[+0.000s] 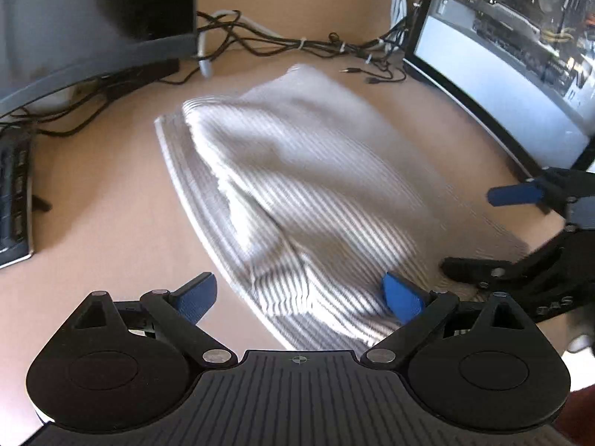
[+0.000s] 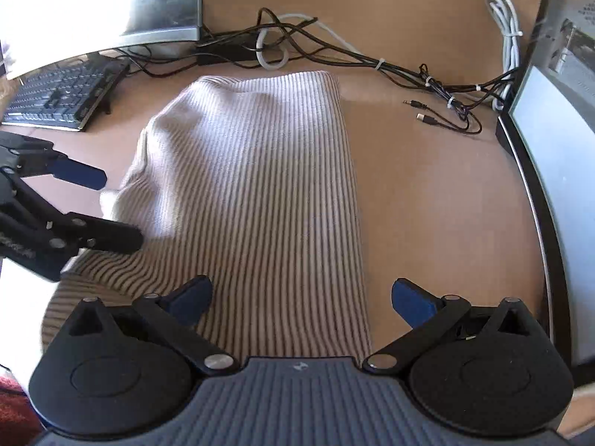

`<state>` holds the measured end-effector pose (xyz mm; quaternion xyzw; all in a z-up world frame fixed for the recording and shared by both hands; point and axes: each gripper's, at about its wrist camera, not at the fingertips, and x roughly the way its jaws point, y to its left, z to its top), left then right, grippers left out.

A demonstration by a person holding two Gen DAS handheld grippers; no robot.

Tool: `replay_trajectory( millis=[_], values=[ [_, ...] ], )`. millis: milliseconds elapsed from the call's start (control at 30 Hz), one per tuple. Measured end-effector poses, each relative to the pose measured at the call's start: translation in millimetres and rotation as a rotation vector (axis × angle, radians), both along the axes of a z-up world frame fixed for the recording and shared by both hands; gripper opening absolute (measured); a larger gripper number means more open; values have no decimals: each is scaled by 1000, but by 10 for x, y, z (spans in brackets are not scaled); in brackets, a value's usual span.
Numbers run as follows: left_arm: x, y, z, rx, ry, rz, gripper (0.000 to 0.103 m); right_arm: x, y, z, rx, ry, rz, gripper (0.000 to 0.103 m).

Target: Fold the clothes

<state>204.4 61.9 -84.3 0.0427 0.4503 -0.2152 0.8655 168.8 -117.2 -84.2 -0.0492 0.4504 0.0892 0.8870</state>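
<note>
A grey-and-white striped garment (image 1: 297,200) lies folded into a long strip on the brown desk (image 1: 104,215); it also shows in the right wrist view (image 2: 260,193). A loose upper layer bunches toward its left side. My left gripper (image 1: 301,297) is open above the garment's near left edge, holding nothing; it also appears at the left of the right wrist view (image 2: 111,208). My right gripper (image 2: 301,301) is open over the garment's near right part, empty; it appears at the right of the left wrist view (image 1: 479,230).
A monitor (image 1: 93,18) and keyboard (image 2: 59,93) stand at the back left. A tangle of cables (image 2: 334,52) runs along the back. A computer case (image 1: 520,55) stands at the right edge.
</note>
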Motion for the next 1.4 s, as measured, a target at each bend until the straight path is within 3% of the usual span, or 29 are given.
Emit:
replay_trajectory(
  millis=[100, 267, 333, 500, 600, 767, 867, 1033, 1133, 1233, 1400],
  values=[
    [-31, 86, 29, 10, -11, 16, 99, -77, 1, 62, 24, 12, 38, 103],
    [-120, 157, 166, -28, -34, 0, 99, -165, -13, 323, 42, -95, 30, 103],
    [-168, 134, 131, -5, -35, -16, 99, -191, 8, 364, 72, -129, 28, 103],
    [-278, 149, 72, 57, -46, -14, 99, -246, 200, 21, 1, -53, 76, 103],
    [-334, 229, 132, 96, -80, 23, 99, -235, 144, 57, 25, -43, 37, 103],
    [-394, 356, 208, 106, -106, 74, 99, -432, 263, 276, -75, -101, 107, 81],
    [-442, 401, 241, 92, -112, 72, 100, -522, 355, 168, -122, -76, 117, 78],
    [-521, 444, 232, 87, -114, 39, 101, -518, 332, 143, -50, -63, 17, 78],
    [-589, 496, 239, 101, -119, 52, 101, -629, 349, 268, -71, -105, 82, 78],
    [-672, 576, 261, 92, -119, 90, 102, -825, 395, 380, -84, -138, 232, 79],
    [-696, 613, 232, 83, -98, 175, 102, -1026, 610, 178, -216, -142, 482, 79]
  ],
)
